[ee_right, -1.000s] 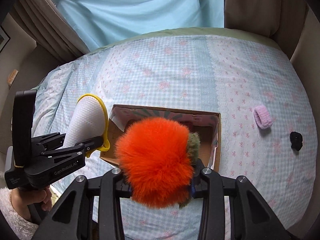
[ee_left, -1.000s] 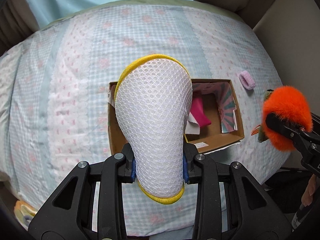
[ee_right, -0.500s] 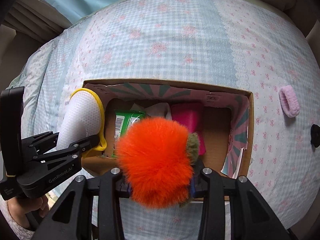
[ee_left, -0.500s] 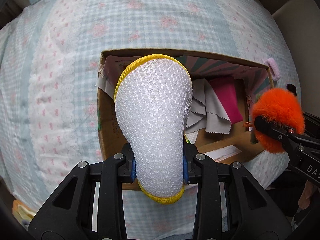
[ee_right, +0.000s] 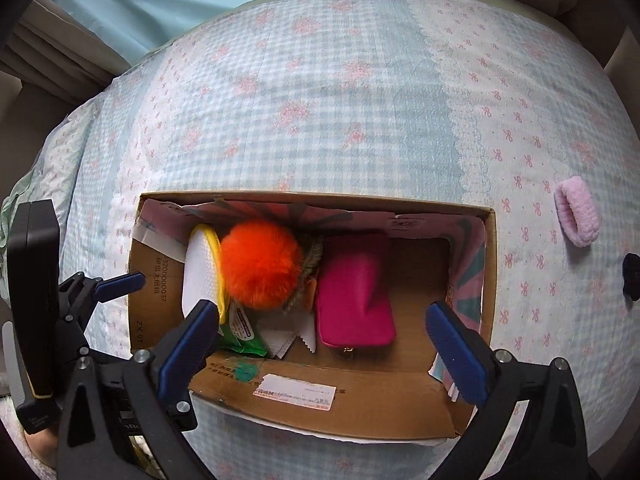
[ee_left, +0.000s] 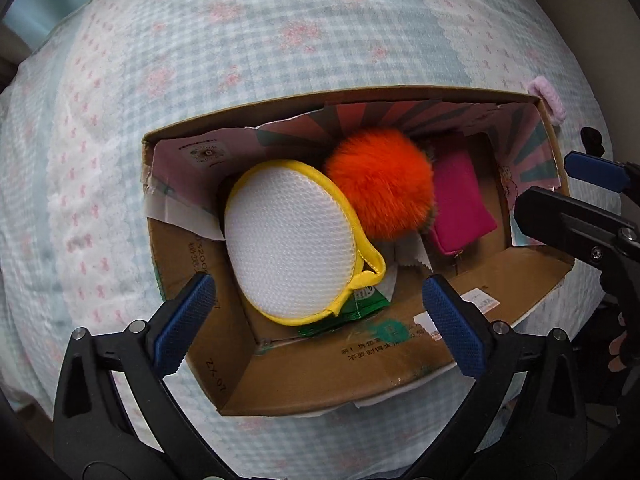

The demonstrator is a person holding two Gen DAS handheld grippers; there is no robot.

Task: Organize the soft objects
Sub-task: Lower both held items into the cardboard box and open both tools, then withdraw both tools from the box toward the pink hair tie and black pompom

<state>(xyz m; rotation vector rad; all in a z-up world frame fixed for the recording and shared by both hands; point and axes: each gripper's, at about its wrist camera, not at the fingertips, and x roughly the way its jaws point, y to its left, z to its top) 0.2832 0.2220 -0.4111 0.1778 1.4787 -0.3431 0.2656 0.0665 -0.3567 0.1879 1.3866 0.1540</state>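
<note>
Jaws of both grippers wide apart, empty, above cardboard box [ee_right: 486,280]; mesh pouch [ee_left: 290,244], orange pompom [ee_right: 260,262] inside; right end bare.

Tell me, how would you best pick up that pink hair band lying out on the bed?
Come straight down from above with the right hand-held gripper, since the pink hair band lies nearer it, flat on the bedspread. Probably pinch across one side of the fluffy loop, one finger inside the ring and one outside.

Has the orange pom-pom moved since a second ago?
Yes. The orange pom-pom has left the right tongs, now open, and lies inside the cardboard box, between the mesh pouch and pink pouch.
</note>
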